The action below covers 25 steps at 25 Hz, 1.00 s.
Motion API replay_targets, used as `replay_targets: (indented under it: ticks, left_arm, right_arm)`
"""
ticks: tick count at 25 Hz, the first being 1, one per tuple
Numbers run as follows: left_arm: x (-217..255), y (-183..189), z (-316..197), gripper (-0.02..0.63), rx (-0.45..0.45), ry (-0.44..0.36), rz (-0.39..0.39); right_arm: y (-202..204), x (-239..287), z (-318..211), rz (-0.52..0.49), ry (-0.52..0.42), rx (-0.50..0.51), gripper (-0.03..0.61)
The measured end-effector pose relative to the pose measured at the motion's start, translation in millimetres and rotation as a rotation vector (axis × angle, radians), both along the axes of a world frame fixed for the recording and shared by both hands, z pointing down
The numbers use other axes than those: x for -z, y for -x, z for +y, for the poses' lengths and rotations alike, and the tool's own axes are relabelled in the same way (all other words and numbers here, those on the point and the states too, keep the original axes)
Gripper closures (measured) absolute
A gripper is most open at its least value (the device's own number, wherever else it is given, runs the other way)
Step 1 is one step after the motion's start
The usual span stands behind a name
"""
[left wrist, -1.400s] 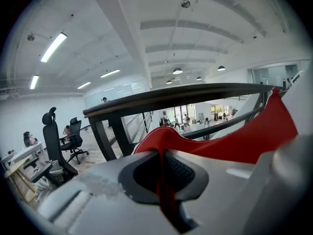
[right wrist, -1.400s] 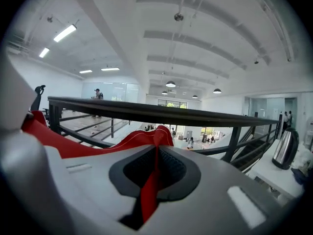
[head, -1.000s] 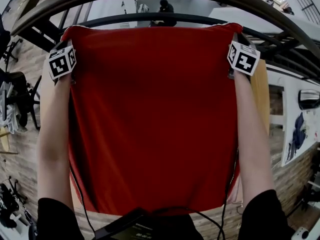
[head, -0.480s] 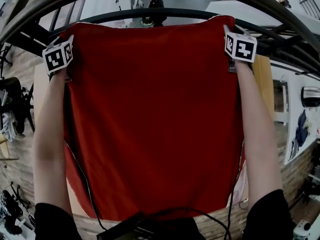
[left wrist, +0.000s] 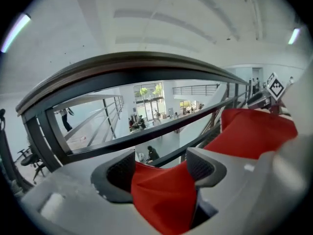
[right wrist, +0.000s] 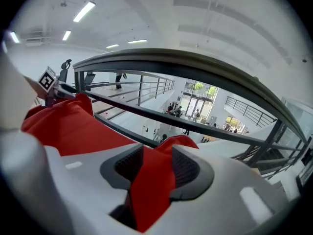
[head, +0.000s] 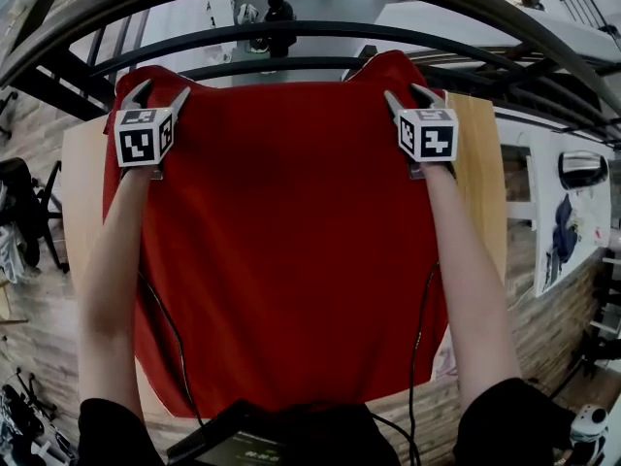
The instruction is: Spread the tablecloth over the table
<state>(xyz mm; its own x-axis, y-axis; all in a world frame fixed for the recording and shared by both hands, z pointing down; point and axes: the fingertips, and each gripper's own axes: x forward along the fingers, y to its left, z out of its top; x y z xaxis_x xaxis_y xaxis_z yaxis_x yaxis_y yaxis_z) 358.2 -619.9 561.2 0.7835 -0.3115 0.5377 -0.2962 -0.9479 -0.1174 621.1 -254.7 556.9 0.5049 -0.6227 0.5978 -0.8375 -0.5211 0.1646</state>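
Observation:
The red tablecloth (head: 291, 241) lies spread over the wooden table (head: 82, 173), which shows bare at its left and right sides. My left gripper (head: 155, 95) is at the cloth's far left corner and my right gripper (head: 412, 97) at the far right corner. Both sets of jaws have just been opening and now stand wide. In the left gripper view a fold of cloth (left wrist: 164, 197) still rests loosely between the left gripper's (left wrist: 161, 166) pads. The right gripper view shows the same: cloth (right wrist: 149, 192) lies slack in the right gripper (right wrist: 156, 168).
A black railing (head: 291, 32) runs just beyond the table's far edge, with a lower floor and a person (head: 279, 10) past it. Black cables (head: 417, 338) trail from the grippers across the cloth. Office chairs (head: 19, 202) stand at the left.
Both grippers have come down and nearer to me, bringing the cloth's far edge onto the table. Their jaws, shut on the corners before, now stand apart.

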Motion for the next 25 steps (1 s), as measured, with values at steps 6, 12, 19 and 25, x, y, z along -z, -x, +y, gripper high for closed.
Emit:
replay_targets:
  ticks: [6,12,19,25]
  left_arm:
    - [11,-16,156,0.408,-0.258,0.119,0.099]
    - [29,-33,274,0.524,-0.406,0.169,0.165]
    - [52,-66,378,0.607,-0.466,0.273,0.218]
    - [28,-103,453,0.607,-0.439,0.295,0.139]
  right_arm:
    - [71,-1,72,-0.012,-0.055,-0.088,0.569]
    - [106,19,117,-0.027,-0.104,-0.101,0.569]
    - [98,60,154,-0.017,-0.175,-0.072,0.569]
    - [37,35,195,-0.034,-0.111,-0.05,0.569]
